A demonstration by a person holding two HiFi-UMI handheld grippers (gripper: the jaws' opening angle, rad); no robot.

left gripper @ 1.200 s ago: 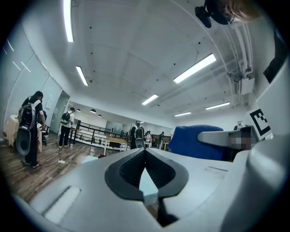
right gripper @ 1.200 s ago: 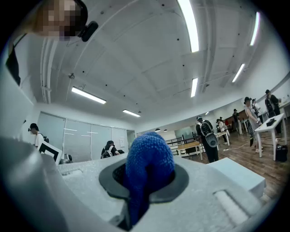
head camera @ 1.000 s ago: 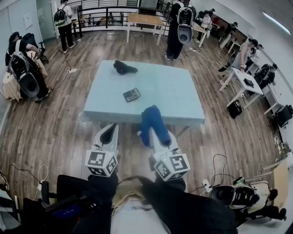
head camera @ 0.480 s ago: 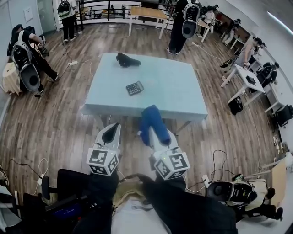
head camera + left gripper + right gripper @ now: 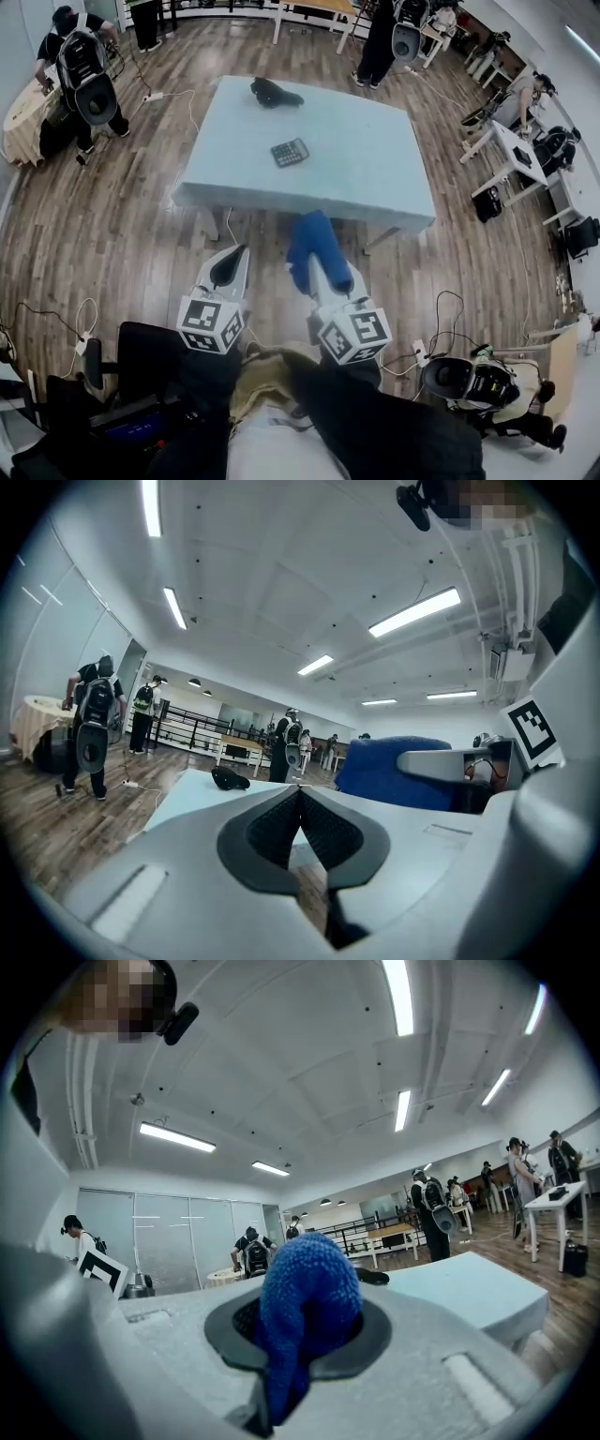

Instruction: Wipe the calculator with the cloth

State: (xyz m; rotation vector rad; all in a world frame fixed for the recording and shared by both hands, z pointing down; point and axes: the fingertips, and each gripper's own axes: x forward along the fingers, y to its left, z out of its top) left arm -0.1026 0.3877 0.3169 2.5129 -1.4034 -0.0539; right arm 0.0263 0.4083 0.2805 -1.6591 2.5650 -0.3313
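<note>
A dark calculator (image 5: 290,152) lies near the middle of the pale blue table (image 5: 375,178), well ahead of both grippers. My right gripper (image 5: 314,246) is shut on a blue cloth (image 5: 313,242) that bulges out of its jaws, held short of the table's near edge; the same blue cloth (image 5: 305,1309) fills the right gripper view. My left gripper (image 5: 228,267) hangs beside it over the wooden floor, jaws closed together with nothing between them. In the left gripper view the left gripper (image 5: 300,794) shows its pads meeting, and the blue cloth (image 5: 389,771) appears at the right.
A black object (image 5: 273,93) lies at the table's far end. Several people with backpacks stand around the room, one at the far left (image 5: 86,80). White desks (image 5: 511,150) stand at the right. Cables (image 5: 56,323) trail on the wooden floor.
The table and calculator have shifted up and away in the head view as the view tilted down. Both grippers hold about the same pose, the right still shut on the cloth.
</note>
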